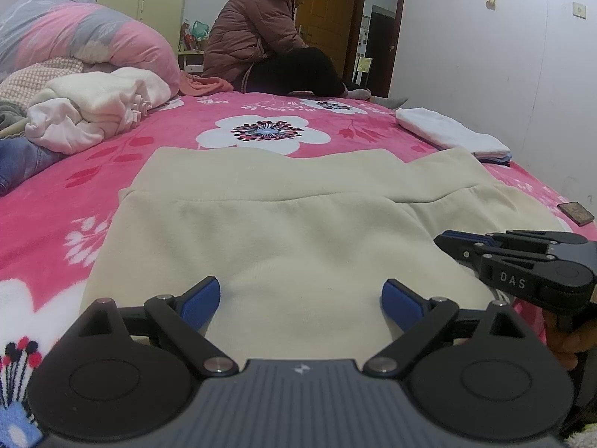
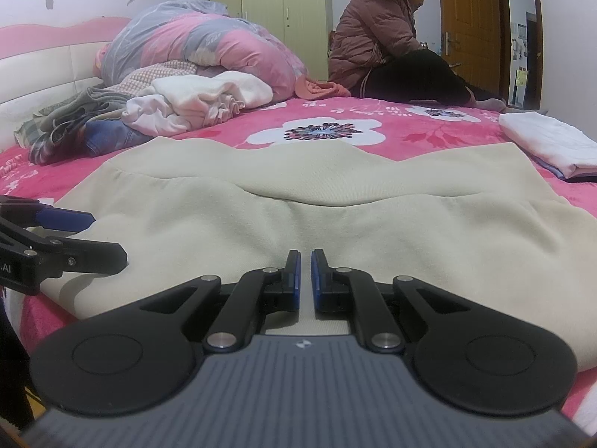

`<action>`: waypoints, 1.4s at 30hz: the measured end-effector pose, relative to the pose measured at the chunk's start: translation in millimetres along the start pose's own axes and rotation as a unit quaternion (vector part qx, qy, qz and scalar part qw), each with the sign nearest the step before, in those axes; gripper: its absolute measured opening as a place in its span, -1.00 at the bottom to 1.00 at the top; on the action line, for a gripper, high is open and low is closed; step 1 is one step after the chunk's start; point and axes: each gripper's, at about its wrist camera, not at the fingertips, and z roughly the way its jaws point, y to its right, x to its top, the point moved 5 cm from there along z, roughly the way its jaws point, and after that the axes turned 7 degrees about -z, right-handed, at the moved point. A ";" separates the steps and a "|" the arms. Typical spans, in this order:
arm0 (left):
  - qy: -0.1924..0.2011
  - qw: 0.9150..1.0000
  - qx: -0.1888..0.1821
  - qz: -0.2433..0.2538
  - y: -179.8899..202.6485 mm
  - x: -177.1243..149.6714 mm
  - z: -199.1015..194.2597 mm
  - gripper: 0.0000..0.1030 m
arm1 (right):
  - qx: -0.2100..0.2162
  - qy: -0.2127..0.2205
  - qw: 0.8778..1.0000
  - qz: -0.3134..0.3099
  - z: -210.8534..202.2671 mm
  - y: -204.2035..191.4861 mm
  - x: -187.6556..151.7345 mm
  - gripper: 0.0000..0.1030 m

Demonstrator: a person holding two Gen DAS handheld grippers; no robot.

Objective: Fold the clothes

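A cream sweatshirt-like garment point(image 1: 291, 224) lies flat on the pink flowered bed, its ribbed band at the far side; it also shows in the right wrist view point(image 2: 335, 216). My left gripper point(image 1: 300, 298) is open, its blue pads spread wide over the garment's near edge, holding nothing. My right gripper point(image 2: 306, 272) is nearly shut, with a thin gap between the pads, low at the garment's near edge; whether cloth is pinched is hidden. The right gripper also shows from the side in the left wrist view point(image 1: 444, 240), and the left gripper shows in the right wrist view point(image 2: 74, 220).
A pile of unfolded clothes point(image 2: 179, 108) and a rolled quilt point(image 2: 209, 48) lie at the far left. A folded white stack point(image 1: 451, 134) sits at the far right. A person in a pink coat point(image 1: 261, 33) sits on the far edge. A small dark object point(image 1: 574, 212) lies at the right.
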 end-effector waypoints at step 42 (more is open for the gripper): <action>0.026 1.000 0.002 0.016 12.6 49.9 -26.0 0.87 | -0.081 0.016 0.997 -0.004 -2.6 29.7 -5.6 -0.03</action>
